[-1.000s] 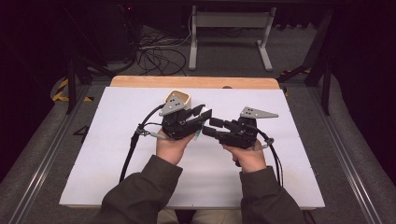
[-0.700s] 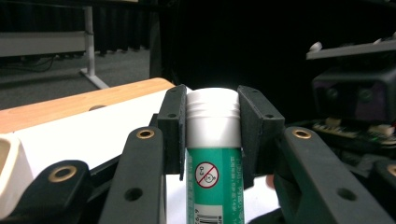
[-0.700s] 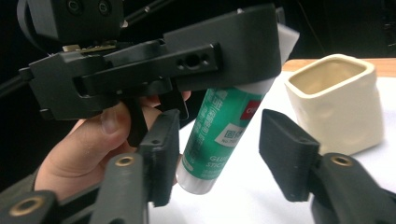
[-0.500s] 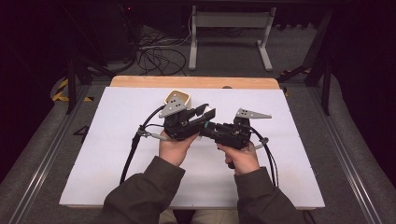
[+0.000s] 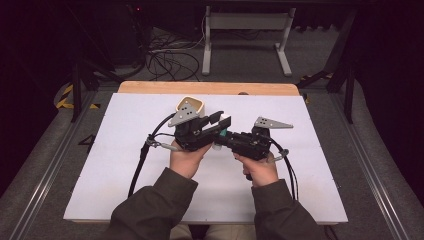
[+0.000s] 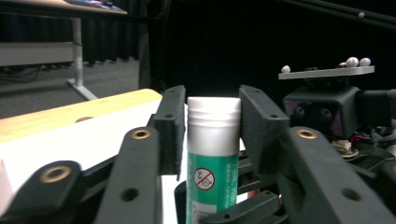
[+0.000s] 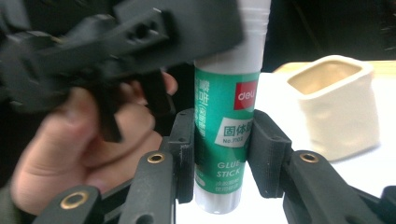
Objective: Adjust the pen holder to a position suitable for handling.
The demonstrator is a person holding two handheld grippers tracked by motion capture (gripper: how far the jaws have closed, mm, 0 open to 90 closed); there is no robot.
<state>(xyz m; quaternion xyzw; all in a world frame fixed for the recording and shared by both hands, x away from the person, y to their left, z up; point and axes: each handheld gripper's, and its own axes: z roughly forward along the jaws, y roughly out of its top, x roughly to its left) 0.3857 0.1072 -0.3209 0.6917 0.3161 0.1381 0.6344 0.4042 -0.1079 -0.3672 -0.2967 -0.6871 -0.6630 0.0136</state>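
1. The white tabletop (image 5: 125, 165) sits in a dark room.
2. A cream cup (image 5: 191, 106) stands near the far edge.
3. The left tool (image 6: 210, 126) pinches the white cap of a green glue stick (image 6: 211, 158).
4. The right tool (image 7: 219, 151) pinches its green body, above the tabletop.

both sleeves (image 5: 150, 210) are dark olive fabric. the left gripper (image 5: 212, 131) and right gripper (image 5: 235, 140) are black plastic, each topped by a grey three-cornered plate (image 5: 272, 123) with small dots. black cables (image 5: 142, 160) trail from them. the jaws' linkage arms carry brass-coloured rivets (image 6: 141, 134) and round holes.
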